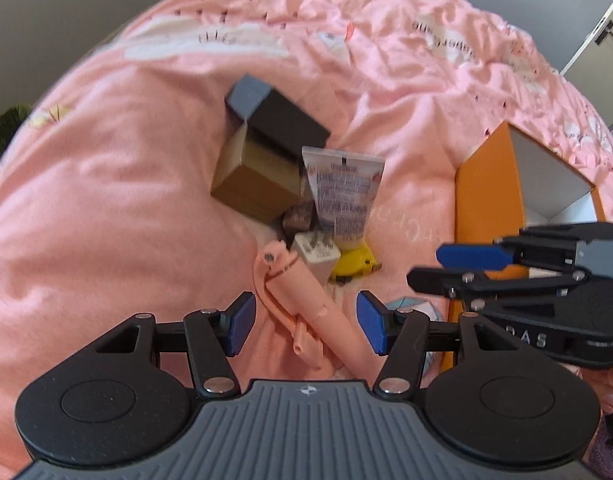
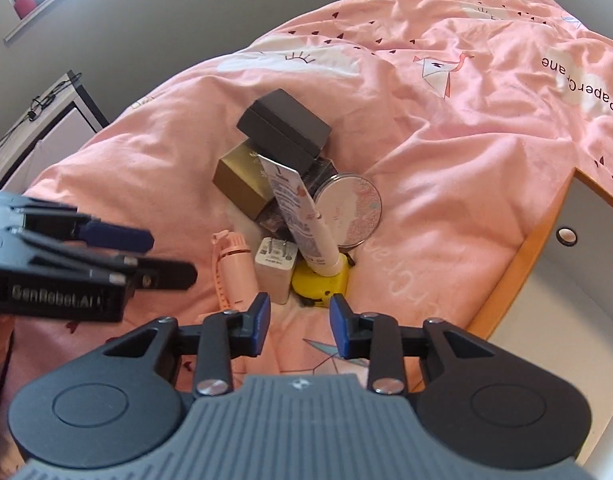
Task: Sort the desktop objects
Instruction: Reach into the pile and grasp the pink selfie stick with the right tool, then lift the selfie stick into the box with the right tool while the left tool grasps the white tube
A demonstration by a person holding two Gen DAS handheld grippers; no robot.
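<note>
The left gripper (image 1: 306, 320) hangs with its jaws apart over a pink handheld fan (image 1: 306, 304) lying between them, untouched. The right gripper (image 2: 300, 330), jaws narrower and holding nothing, hovers just short of a yellow tape measure (image 2: 320, 282). Beyond lie a white charger (image 2: 274, 268), a cream tube (image 2: 302, 220), a round tin (image 2: 350, 212), a gold box (image 2: 242, 188) and a dark box (image 2: 286, 128), all heaped on the pink bed cover (image 2: 446, 152). An orange box (image 1: 486, 208) with a white inside stands open to the right; its contents cannot be seen.
</note>
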